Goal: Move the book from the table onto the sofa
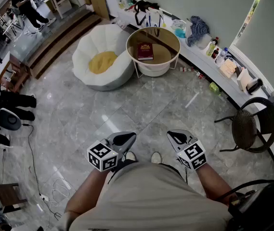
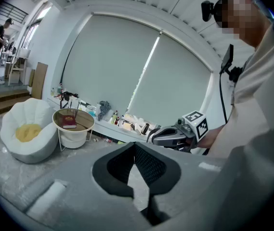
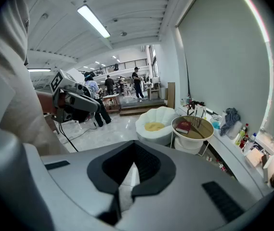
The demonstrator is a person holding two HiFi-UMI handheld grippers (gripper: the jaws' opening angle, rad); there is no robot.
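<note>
A dark red book (image 1: 145, 51) lies flat on a round glass-topped side table (image 1: 171, 38) at the far side of the room; the left gripper view shows the book (image 2: 69, 122) too, and the right gripper view has the book (image 3: 184, 126). Left of the table stands a white shell-shaped sofa (image 1: 89, 45) with a yellow cushion (image 1: 101, 61). My left gripper (image 1: 127, 139) and right gripper (image 1: 176, 137) hang close to my body, far short of the table, both shut and empty. Each gripper view shows the other gripper: the right gripper (image 2: 151, 137) and the left gripper (image 3: 96, 108).
A long white ledge (image 1: 209, 69) with bottles, cloth and clutter runs along the window wall behind the table. A black wire chair (image 1: 249, 125) stands at the right. Cables (image 1: 34, 162) trail over the grey marble floor at the left. People work at desks beyond the wooden step (image 1: 59, 41).
</note>
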